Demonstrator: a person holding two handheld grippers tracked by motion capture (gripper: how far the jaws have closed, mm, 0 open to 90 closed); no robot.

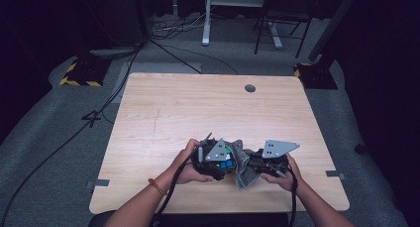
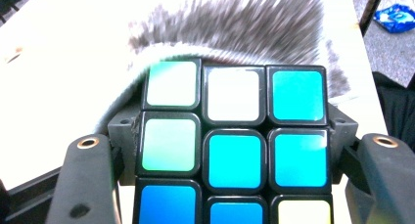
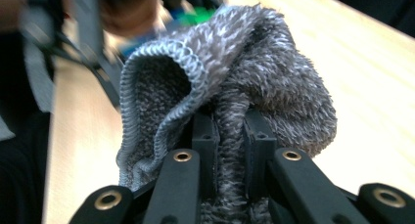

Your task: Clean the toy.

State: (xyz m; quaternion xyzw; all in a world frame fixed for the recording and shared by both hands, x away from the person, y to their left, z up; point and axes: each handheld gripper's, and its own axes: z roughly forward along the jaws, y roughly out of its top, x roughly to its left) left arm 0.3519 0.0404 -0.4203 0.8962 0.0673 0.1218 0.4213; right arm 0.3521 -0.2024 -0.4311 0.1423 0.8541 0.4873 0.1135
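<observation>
Wiping step in hand, by my reading: left gripper (image 1: 218,163) clamps the puzzle cube (image 2: 235,136) across its sides, low over the table's (image 1: 198,108) near edge; right gripper (image 3: 230,136) pinches a fold of grey terry cloth (image 3: 235,72) against it; next move calls for rubbing the cloth across the cube's faces.

The wooden table (image 1: 198,108) has a light top with a small round hole (image 1: 250,88) near its far edge. It stands on grey carpet (image 1: 44,152). Behind it, black cables (image 1: 173,51) lie across the floor. Two bases with yellow and black stripes (image 1: 81,72) stand at the far corners. A white desk leg (image 1: 206,19) and a dark chair (image 1: 280,24) are further back. A blue packet (image 2: 395,16) lies on the floor.
</observation>
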